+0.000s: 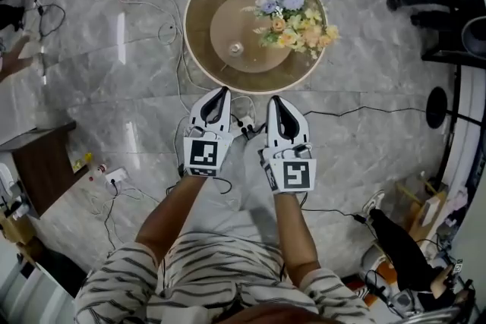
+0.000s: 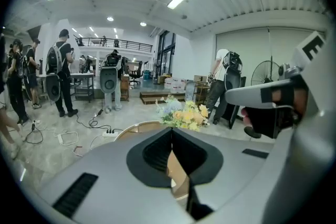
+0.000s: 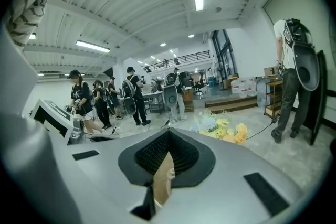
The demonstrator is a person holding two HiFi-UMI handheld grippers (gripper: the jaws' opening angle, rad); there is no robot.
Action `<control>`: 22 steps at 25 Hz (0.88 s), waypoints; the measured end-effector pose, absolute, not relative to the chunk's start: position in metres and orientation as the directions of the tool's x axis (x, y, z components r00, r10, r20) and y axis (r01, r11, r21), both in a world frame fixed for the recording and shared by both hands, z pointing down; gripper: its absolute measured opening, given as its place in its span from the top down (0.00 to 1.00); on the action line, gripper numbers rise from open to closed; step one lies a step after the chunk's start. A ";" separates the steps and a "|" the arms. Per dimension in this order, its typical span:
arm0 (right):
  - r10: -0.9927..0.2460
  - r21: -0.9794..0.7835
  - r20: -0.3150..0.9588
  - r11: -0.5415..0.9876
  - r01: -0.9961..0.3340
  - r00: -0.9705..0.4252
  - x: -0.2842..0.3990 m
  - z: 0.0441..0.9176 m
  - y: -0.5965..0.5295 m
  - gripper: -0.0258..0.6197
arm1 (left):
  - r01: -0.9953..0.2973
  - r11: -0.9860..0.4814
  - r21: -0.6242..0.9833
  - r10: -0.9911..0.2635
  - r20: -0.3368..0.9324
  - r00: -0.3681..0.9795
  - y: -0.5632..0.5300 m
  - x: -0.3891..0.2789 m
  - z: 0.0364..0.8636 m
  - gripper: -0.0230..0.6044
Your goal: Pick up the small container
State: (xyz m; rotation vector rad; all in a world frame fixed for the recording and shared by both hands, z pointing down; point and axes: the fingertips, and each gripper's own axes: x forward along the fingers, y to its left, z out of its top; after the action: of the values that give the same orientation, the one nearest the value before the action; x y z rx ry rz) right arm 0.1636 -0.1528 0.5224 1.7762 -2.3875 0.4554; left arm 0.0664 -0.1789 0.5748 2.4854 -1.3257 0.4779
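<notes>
The small container, a pale little cup, stands on the inner disc of a round wooden table, left of a bunch of pastel flowers. My left gripper and right gripper hover side by side above the floor, just short of the table's near rim and pointing at it. Both are shut with nothing between the jaws. In the left gripper view the jaws meet at the tip, with the flowers beyond. The right gripper view shows the same closed tips, with brown tabletop in the gap below.
White cables and power strips trail over the marble floor around the table. A dark wooden cabinet stands at the left. Black stands and a seated person's leg are at the right. Several people stand far off.
</notes>
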 end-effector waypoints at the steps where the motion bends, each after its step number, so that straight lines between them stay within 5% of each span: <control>1: -0.911 -0.167 0.284 0.260 -0.951 -0.299 0.164 0.531 -0.154 0.95 | -0.839 -0.536 0.092 -0.741 0.424 0.520 -0.179 0.067 0.585 0.96; 16: -0.902 -0.190 0.318 0.242 -0.952 -0.292 0.158 0.631 -0.165 0.95 | -0.857 -0.504 0.108 -0.742 0.452 0.494 -0.205 0.071 0.701 0.95; 22: -0.897 -0.190 0.332 0.240 -0.952 -0.292 0.157 0.657 -0.168 0.95 | -0.867 -0.483 0.117 -0.737 0.479 0.476 -0.217 0.067 0.747 0.88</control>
State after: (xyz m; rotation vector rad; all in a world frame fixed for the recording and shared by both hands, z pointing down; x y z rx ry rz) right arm 0.1575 -0.1682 0.6568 1.7675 -2.3476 0.5372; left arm 0.0666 -0.2171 0.7468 2.3828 -1.3517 0.5262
